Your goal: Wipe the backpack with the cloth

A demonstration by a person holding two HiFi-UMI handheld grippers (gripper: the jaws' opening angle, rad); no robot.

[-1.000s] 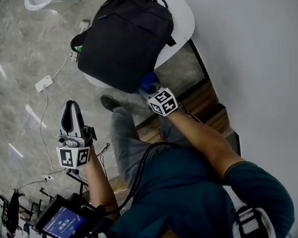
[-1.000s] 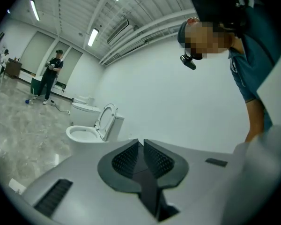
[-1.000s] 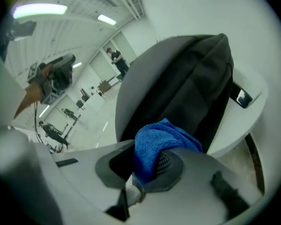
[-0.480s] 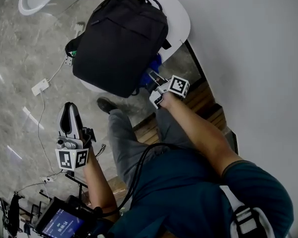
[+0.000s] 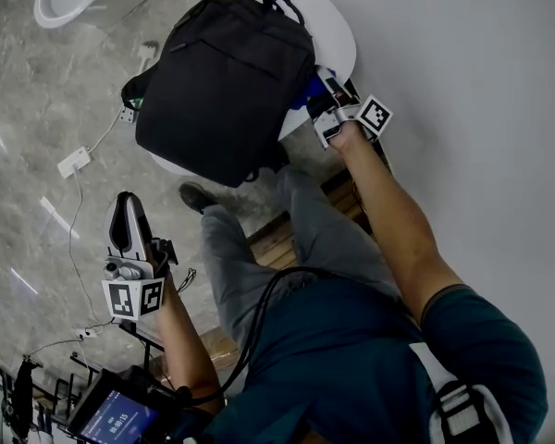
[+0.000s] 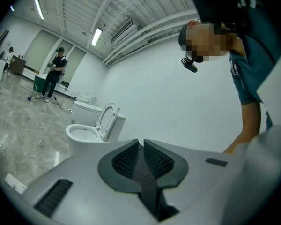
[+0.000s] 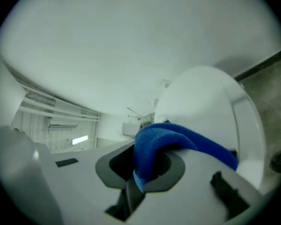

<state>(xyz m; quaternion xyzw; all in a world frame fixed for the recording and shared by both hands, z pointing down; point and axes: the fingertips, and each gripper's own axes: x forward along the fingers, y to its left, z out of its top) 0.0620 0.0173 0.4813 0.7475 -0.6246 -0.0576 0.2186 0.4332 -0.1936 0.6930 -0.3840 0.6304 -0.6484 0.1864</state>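
A black backpack [image 5: 224,77] lies on a white rounded stand [image 5: 340,28] in the head view. My right gripper [image 5: 322,81] is at the bag's right edge, near its upper corner, shut on a blue cloth [image 5: 312,89]. In the right gripper view the folded blue cloth [image 7: 166,142] bulges out from between the pinched jaws of the right gripper [image 7: 143,156], with the white stand [image 7: 206,97] beyond. My left gripper [image 5: 129,203] hangs low at the left, away from the bag. Seen in its own view, the left gripper [image 6: 141,146] is shut with nothing in it.
A white wall [image 5: 481,109] runs close along the right. A wooden step [image 5: 375,178] lies under the stand. On the marble floor are a power strip [image 5: 76,160] with cables, a shoe [image 5: 201,195], and a toilet [image 6: 91,125]. A person [image 6: 54,76] stands far off.
My right gripper has travelled with the cloth from the backpack's lower edge up along its right side and has rolled over. The left gripper has kept still.
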